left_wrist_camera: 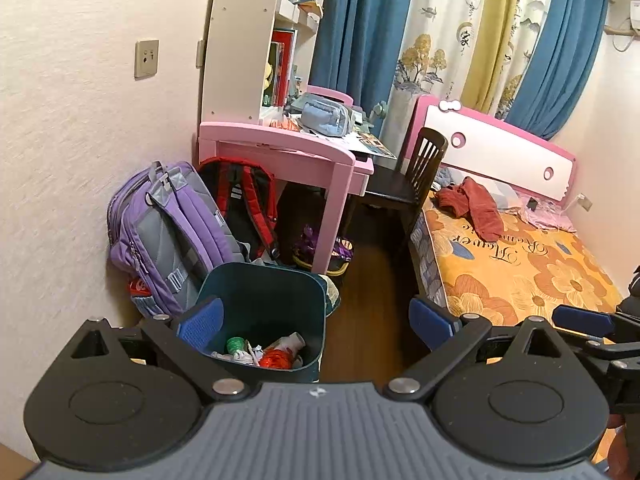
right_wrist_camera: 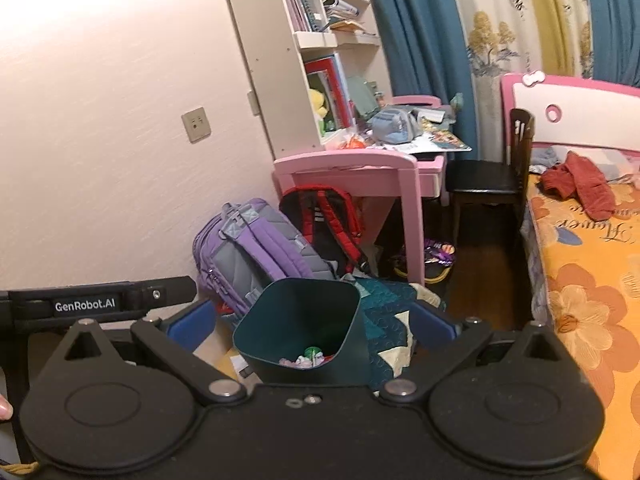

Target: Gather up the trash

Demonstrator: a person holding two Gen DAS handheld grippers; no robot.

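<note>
Both our left claw (left_wrist_camera: 316, 320) and right claw (right_wrist_camera: 310, 322) gape empty above the trash bin (left_wrist_camera: 264, 300); wrappers (left_wrist_camera: 276, 356) already lie inside, little apparently left.

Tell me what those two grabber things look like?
Both grabbers are black plastic, with two round discs, silver screws and blue padded fingers. The left gripper has a grey ribbed body. The right gripper has an all-black body. A white label on the left one's side reads GenRobot.AI.
</note>
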